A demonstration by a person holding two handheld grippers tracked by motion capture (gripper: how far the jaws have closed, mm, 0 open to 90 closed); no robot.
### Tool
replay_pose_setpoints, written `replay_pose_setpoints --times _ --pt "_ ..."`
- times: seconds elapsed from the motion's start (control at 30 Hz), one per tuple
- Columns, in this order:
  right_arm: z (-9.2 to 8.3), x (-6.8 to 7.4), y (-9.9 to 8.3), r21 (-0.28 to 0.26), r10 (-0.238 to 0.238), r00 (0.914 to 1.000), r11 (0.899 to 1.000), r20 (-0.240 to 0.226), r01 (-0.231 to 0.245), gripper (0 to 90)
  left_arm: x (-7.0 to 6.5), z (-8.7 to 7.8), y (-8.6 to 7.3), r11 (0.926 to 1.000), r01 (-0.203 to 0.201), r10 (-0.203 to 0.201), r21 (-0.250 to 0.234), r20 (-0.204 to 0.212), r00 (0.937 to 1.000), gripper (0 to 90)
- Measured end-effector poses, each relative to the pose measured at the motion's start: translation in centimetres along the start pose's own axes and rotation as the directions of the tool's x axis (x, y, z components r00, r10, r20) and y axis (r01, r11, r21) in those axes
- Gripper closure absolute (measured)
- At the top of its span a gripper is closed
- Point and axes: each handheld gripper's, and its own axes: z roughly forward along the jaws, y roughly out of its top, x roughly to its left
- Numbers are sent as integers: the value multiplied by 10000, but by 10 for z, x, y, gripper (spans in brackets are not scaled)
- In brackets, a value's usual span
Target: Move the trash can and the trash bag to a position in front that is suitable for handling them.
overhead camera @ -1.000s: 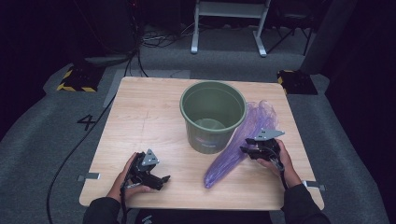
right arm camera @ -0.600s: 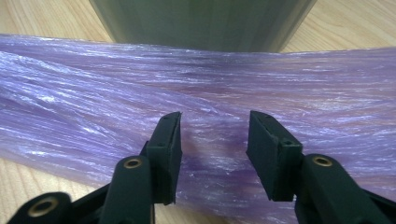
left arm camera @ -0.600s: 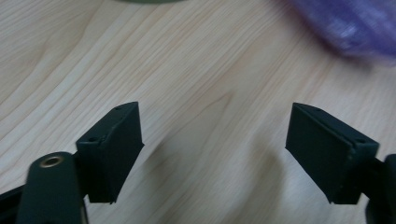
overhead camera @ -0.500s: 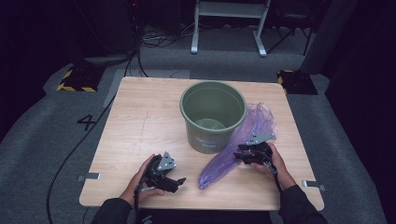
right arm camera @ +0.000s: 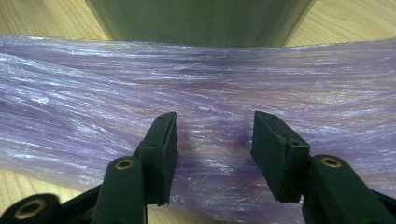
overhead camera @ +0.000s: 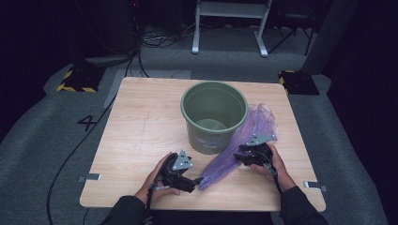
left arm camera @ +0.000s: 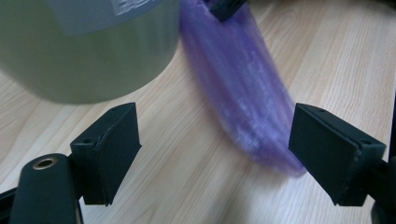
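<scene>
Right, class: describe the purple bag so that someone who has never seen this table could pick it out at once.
Start at the wooden table and find the green bucket near its middle. Just right of the bucket lies the purple plastic bag, a long crinkled strip. It is the only soft, see-through, purple thing there.

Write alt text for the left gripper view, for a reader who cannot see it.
The left gripper holds its two black jaws wide open just short of the near end of a purple plastic bag lying on a light wooden table. A green bucket stands at upper left, beside the bag.
</scene>
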Motion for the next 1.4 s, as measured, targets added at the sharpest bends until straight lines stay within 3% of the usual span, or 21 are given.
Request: replay_pose_setpoints --times 0.2,0.33,0.43,0.47,0.57,0.7,0.8,0.93,1.0,1.13,1.27,1.3,1.4 --pt "0 2 0 -31 39 10000 10000 0 -39 485 -8 21 4 9980 -340 334 540 113 9994 163" --pt "0 3 0 17 4 10000 10000 -31 -4 446 -10 33 3 9933 -529 560 1028 -271 9981 175" --pt "-1 3 -1 17 -33 10000 10000 37 33 330 -9 38 1 9915 -407 461 1238 -410 9981 190" --pt "-1 3 -1 17 -33 10000 10000 37 33 330 -9 38 1 9915 -407 461 1238 -410 9981 197" --pt "-9 0 -1 -409 90 10000 9991 -8 -90 270 -7 39 -1 9896 -437 485 1372 -317 9983 235" --pt "-20 -3 2 -954 327 9986 9950 414 -287 199 -4 40 -3 9891 -275 319 1450 -283 9991 233" --pt "-22 -4 4 -1137 199 9981 9934 590 -131 182 -1 39 -5 9902 -248 278 1372 -197 9994 227" --pt "-14 -5 6 -1173 184 9973 9931 718 -99 169 2 38 -6 9901 -308 323 1368 -91 9994 217" --pt "-3 -8 6 -791 294 9964 9966 793 -231 178 6 38 -7 9906 -328 334 1327 -24 9994 204" --pt "4 -12 4 -513 450 9956 9978 823 -409 207 11 37 -8 9898 -304 325 1389 -129 9994 176" --pt "8 -18 0 -202 736 9959 9972 531 -726 266 22 35 -11 9903 81 -47 1386 -252 9997 163" --pt "7 -21 -1 -254 850 9947 9962 576 -837 310 28 36 -12 9898 466 -427 1348 -315 9986 155" --pt "5 -21 -2 -216 833 9944 9964 647 -820 356 33 36 -12 9900 599 -540 1274 -491 9973 150"
